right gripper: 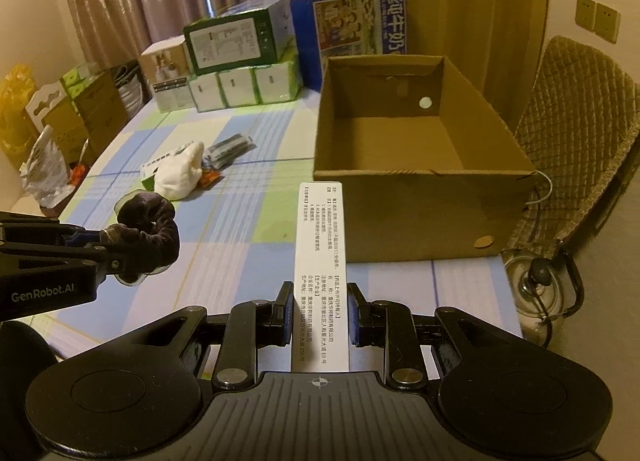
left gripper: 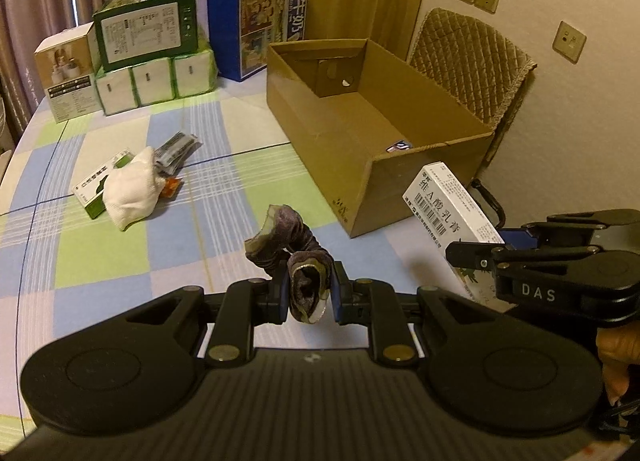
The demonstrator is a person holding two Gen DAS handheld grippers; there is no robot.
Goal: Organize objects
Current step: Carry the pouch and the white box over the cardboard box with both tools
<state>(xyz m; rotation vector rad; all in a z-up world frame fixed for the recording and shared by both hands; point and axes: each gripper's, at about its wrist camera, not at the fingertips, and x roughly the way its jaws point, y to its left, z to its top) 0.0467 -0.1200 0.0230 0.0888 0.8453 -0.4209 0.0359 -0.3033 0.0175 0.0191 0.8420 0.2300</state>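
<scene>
Two tool labels: "DAS" (left gripper: 538, 295), "GenRobot.AI" (right gripper: 42, 296).

Dark rolled sock (left gripper: 298, 261) held aloft, white carton (right gripper: 320, 261) upright, perhaps ointment

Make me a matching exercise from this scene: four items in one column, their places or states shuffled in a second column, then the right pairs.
1. dark sock
2. white medicine box
3. white sock
4. cardboard box

A. lying on the table over a green-and-white packet
B. clamped in the right gripper
C. open-topped, standing on the table
D. clamped in the left gripper

Pairs: 1-D, 2-B, 3-A, 4-C
</scene>
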